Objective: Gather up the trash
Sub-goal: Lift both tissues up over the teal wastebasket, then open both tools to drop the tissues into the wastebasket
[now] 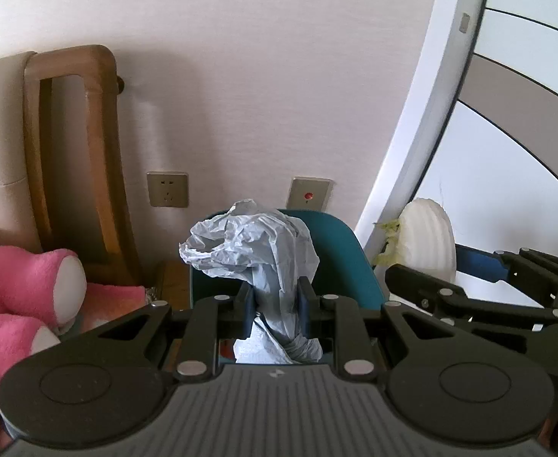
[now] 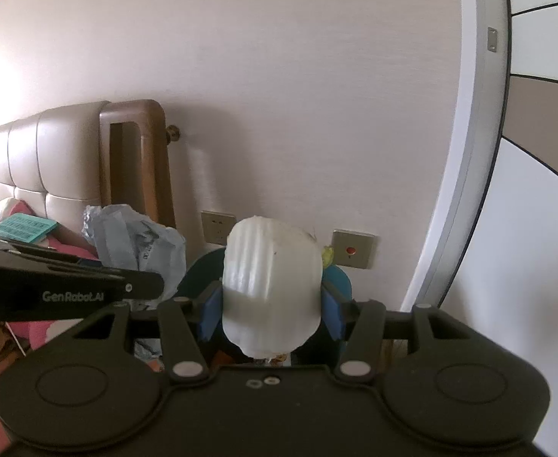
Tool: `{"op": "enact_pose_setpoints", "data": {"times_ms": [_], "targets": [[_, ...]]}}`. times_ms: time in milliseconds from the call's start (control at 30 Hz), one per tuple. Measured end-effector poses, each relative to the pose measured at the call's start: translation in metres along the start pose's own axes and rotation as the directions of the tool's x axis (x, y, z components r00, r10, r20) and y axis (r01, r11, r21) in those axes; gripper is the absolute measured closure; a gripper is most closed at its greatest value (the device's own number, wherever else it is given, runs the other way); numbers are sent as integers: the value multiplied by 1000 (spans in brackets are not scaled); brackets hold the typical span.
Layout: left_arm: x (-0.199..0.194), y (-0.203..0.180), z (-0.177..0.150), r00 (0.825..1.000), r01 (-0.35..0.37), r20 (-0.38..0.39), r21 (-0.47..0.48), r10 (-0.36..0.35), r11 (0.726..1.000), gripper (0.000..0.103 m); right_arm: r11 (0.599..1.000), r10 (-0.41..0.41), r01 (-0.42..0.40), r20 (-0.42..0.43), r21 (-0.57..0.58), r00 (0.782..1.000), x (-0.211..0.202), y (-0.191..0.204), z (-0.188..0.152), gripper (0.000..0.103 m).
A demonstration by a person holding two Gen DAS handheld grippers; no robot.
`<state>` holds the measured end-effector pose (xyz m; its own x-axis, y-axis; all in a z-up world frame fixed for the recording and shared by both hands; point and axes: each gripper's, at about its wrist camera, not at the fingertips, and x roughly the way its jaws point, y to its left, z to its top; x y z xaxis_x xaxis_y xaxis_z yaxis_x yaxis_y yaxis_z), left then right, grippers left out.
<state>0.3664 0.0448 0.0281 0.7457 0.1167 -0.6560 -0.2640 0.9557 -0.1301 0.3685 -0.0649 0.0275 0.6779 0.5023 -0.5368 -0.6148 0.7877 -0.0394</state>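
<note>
Gripping crumpled grey bag (image 1: 256, 255) in left gripper (image 1: 277, 306), white cabbage chunk (image 2: 271, 285) in right gripper (image 2: 271, 314)

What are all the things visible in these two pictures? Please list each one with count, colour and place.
crumpled plastic bag: one, pale grey-blue, clamped in the left gripper.
ribbed cabbage piece: one, white with a little green leaf, clamped in the right gripper.
bin: one, teal, low against the wall behind both held things.
wall sockets: two, grey-bronze plates, one with a red dot, low on the wall.
headboard: one, beige padded with a brown wooden end frame, at left.
plush toy: one, pink with white pads, at lower left.
flat gridded item: one, teal, on the pink things at left.
door frame: one, white, at right.
left gripper: one, black, shut on the bag.
right gripper: one, black with blue pads, shut on the cabbage piece.
</note>
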Motion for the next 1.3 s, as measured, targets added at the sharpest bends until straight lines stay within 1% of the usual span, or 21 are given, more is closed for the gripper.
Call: {"op": "enact_pose_setpoints", "data": {"times_ms": [100, 167, 333, 500, 667, 867, 967, 1100, 1300], "targets": [[10, 2, 5, 1000, 14, -5, -11, -14, 1000, 82, 1000, -6, 6, -13, 8, 1000, 12, -4, 2, 51], [19, 2, 9, 1000, 5, -13, -13, -5, 1000, 82, 1000, -4, 4, -27, 7, 1000, 20, -5, 2, 51], [43, 1, 14, 998, -23, -55, 3, 23, 1000, 82, 999, -24, 21, -67, -38, 997, 43, -4, -4, 50], [67, 1, 11, 994, -43, -96, 13, 44, 999, 81, 996, -35, 26, -102, -88, 994, 62, 2, -14, 50], [86, -2, 7, 990, -46, -132, 19, 48, 999, 81, 994, -31, 15, -144, -105, 989, 76, 5, -26, 50], [106, -9, 0, 982, -52, -180, 64, 63, 997, 81, 993, -27, 5, -197, -116, 980, 85, 6, -34, 50], [114, -9, -2, 976, -52, -209, 54, 62, 997, 80, 993, -22, -3, -217, -114, 976, 88, 5, -38, 49], [124, -9, -10, 969, -59, -235, 63, 72, 996, 80, 993, -25, -4, -234, -120, 972, 90, 4, -44, 48], [131, -9, -19, 963, -63, -256, 66, 78, 996, 80, 991, -31, -2, -239, -134, 970, 92, 4, -51, 43]]}}
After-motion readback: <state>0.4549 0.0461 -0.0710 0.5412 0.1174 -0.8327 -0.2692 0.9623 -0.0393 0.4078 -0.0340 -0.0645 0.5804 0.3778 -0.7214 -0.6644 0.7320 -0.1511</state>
